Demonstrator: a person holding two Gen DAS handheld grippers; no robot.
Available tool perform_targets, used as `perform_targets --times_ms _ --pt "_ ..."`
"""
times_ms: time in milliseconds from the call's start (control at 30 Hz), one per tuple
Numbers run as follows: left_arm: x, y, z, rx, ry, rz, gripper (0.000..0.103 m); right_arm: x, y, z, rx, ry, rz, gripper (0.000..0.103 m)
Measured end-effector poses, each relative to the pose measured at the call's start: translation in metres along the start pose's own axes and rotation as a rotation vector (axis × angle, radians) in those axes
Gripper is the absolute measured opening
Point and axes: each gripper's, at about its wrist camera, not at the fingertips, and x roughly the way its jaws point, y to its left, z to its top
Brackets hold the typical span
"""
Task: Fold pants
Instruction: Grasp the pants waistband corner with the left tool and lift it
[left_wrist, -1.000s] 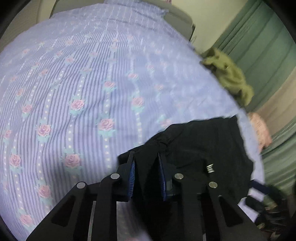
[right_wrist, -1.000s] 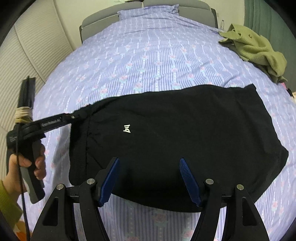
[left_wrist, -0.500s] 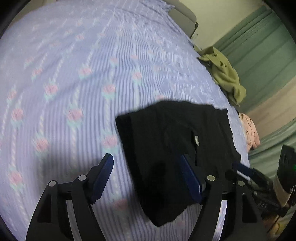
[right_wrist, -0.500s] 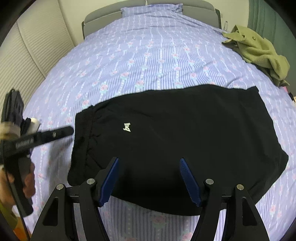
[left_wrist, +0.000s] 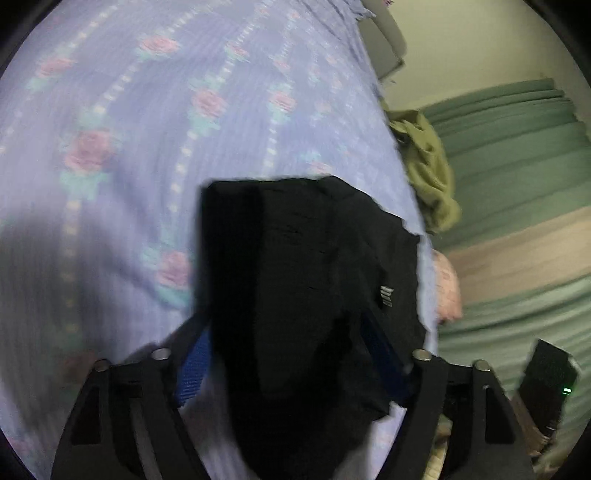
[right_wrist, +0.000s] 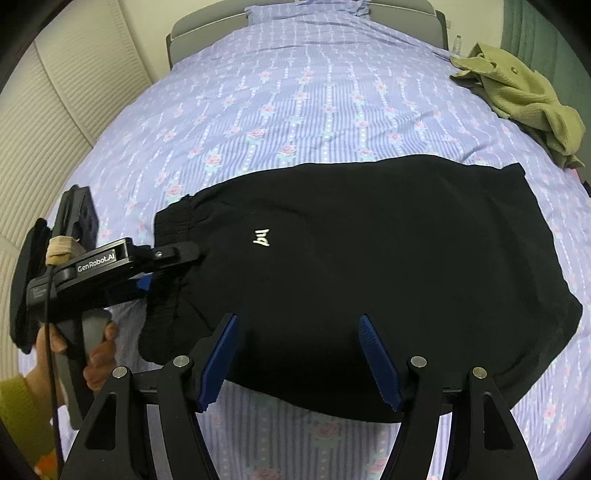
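Black pants (right_wrist: 369, 266) with a small white logo lie folded flat across the flowered bed. In the right wrist view my left gripper (right_wrist: 177, 269) reaches in from the left at the waistband end, its jaws around the edge of the cloth. In the left wrist view the pants (left_wrist: 306, 280) fill the gap between the open blue fingers (left_wrist: 192, 365) of the left gripper (left_wrist: 291, 354). My right gripper (right_wrist: 297, 360) is open and empty, just above the near edge of the pants.
The purple flowered bedsheet (right_wrist: 295, 103) covers the bed. An olive green garment (right_wrist: 517, 99) lies crumpled at the far right edge. A grey headboard (right_wrist: 207, 33) stands at the back. Green curtains (left_wrist: 517, 155) hang to the right of the bed.
My left gripper opened, let go of the waistband, pulled back, then moved in again over the waistband end with its jaws open. The right gripper stayed still.
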Motion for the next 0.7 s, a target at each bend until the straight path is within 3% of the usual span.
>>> perform_targets --times_ms 33,100,267,367,400,467,500,567,700 --pt "-0.002 -0.002 -0.001 -0.018 0.034 -0.047 0.062 -0.001 0.002 0.0 -0.003 -0.003 0.006 0.068" --pt "-0.011 -0.008 -0.004 -0.024 0.052 -0.139 0.062 -0.004 0.003 0.001 -0.008 -0.007 0.011 0.068" --pt "-0.022 -0.02 -0.01 0.021 0.022 -0.218 0.063 -0.007 0.0 0.004 -0.011 -0.017 0.025 0.068" --pt "0.009 0.0 -0.005 -0.073 0.061 -0.151 0.061 -0.006 -0.002 0.004 -0.006 -0.014 0.014 0.068" --pt "0.018 0.005 -0.004 -0.101 0.07 -0.146 0.055 -0.006 -0.002 0.004 -0.004 -0.011 0.009 0.068" --pt "0.02 0.004 -0.003 -0.1 0.054 -0.129 0.052 -0.007 -0.003 0.004 -0.002 -0.005 0.001 0.068" --pt "0.02 0.001 -0.002 -0.113 0.049 -0.105 0.049 -0.009 -0.003 0.004 -0.004 -0.006 0.002 0.068" --pt "0.016 -0.003 -0.003 -0.134 0.048 -0.061 0.029 -0.013 -0.004 0.004 -0.01 -0.015 -0.001 0.068" --pt "-0.02 -0.027 -0.004 -0.104 -0.036 -0.063 0.021 -0.02 -0.006 0.004 -0.015 -0.015 0.006 0.068"
